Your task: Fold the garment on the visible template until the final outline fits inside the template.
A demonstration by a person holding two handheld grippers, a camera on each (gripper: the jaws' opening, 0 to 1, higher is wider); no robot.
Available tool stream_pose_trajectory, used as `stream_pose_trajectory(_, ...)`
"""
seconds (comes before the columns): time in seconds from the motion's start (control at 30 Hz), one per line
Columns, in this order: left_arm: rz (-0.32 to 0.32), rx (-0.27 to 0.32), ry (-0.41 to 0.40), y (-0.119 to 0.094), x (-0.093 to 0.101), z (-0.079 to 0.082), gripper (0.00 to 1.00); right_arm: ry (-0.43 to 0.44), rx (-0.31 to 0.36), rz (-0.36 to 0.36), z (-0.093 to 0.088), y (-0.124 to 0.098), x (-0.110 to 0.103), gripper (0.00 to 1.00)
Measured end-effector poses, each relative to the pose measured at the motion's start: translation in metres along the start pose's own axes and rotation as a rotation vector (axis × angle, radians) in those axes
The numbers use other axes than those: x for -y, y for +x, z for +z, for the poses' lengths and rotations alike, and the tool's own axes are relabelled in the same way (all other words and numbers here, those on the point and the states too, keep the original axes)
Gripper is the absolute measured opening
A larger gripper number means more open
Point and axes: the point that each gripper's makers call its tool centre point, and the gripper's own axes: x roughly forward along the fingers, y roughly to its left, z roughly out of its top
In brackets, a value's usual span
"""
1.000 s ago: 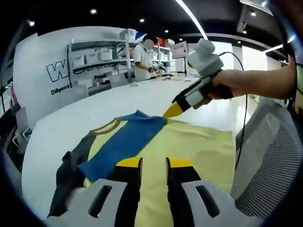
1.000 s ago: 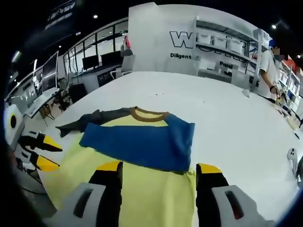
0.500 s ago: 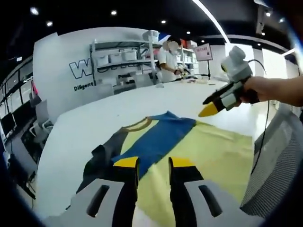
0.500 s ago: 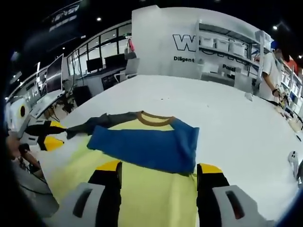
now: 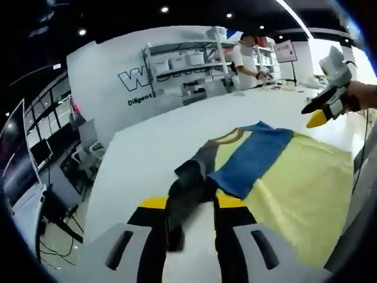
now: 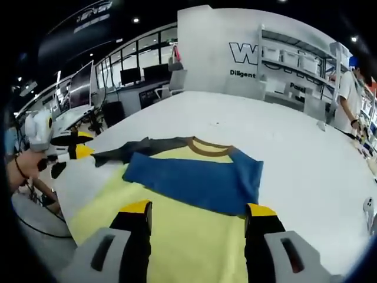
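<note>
A yellow short-bodied shirt with a brown ribbed collar [image 6: 203, 147] lies flat on a wide white table [image 6: 283, 147]. One blue sleeve [image 6: 194, 180] is already folded across the chest. The other sleeve, dark grey [image 6: 126, 150], stretches out past the shirt's side and lies loose on the table. No separate template outline can be made out under the cloth.

In the left gripper view, the left gripper [image 5: 185, 203] sits low, its two yellow-tipped black jaws standing a little apart on either side of the grey sleeve's end [image 5: 185, 191]. Whether the tips touch the cloth cannot be told. The right gripper view also catches this gripper at its left edge, held in a person's hand [image 6: 23, 171], just beside the sleeve tip.

The right gripper [image 6: 197, 209] hovers over the shirt's yellow lower body with its jaws wide apart, holding nothing. In the left gripper view it appears far off to the right, above the shirt's far side.

A person [image 6: 353, 94] stands at grey shelving with storage bins [image 6: 294, 65] beyond the table.

Judging from this, the grey sleeve is next to fold. The risks: the jaws may close on only the top layer or miss the thin cloth, so the sleeve slips out mid-fold; a pull with nothing pinning the body may drag the whole shirt sideways and undo the blue sleeve's fold.
</note>
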Motion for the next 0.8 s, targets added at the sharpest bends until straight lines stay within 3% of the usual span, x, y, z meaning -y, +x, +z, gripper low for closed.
stream_pose_trajectory(0.27,0.028,-0.133,0.133,0.008,-0.023,-0.037,0.25,0.012,-0.014,0.003,-0.005,-0.001,-0.003,0.61)
stream_pose_trajectory(0.53,0.017,-0.189,0.196,0.019,-0.031,-0.058,0.24,0.013,-0.029,0.001,-0.012,-0.003,-0.006,0.61)
stream_pose_trajectory(0.57,0.019,-0.21,0.235,0.023,-0.035,-0.066,0.24,0.012,-0.03,0.001,-0.013,-0.004,-0.007,0.6)
stream_pose_trajectory(0.7,0.013,-0.22,0.22,0.025,-0.038,-0.073,0.21,0.013,-0.037,-0.003,-0.016,-0.005,-0.007,0.6)
stream_pose_trajectory(0.8,0.007,-0.235,0.221,0.027,-0.039,-0.079,0.1,0.014,-0.04,-0.006,-0.017,-0.006,-0.007,0.6)
